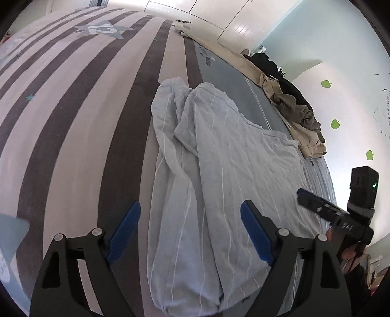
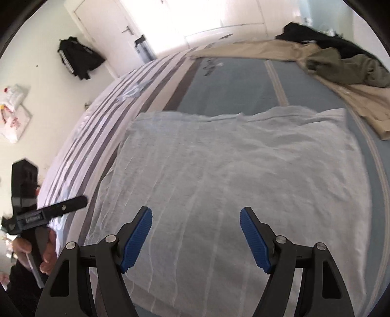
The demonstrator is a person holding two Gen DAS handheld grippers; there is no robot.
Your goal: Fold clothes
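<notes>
Oddly, the pale garment [image 2: 219,175] blurs; its near edge is cut off.

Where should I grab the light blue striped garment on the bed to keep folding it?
Judging by its pose, pinch the light blue garment at its far wrinkled edge, one gripper toward each corner, coming down from above. That edge lies loose and raised on the bed; the middle lies flat.

Home bedroom, striped bedspread [image 1: 80,102] on a bed, heaped clothes [image 2: 341,61], closet doors [image 2: 219,14]
</notes>
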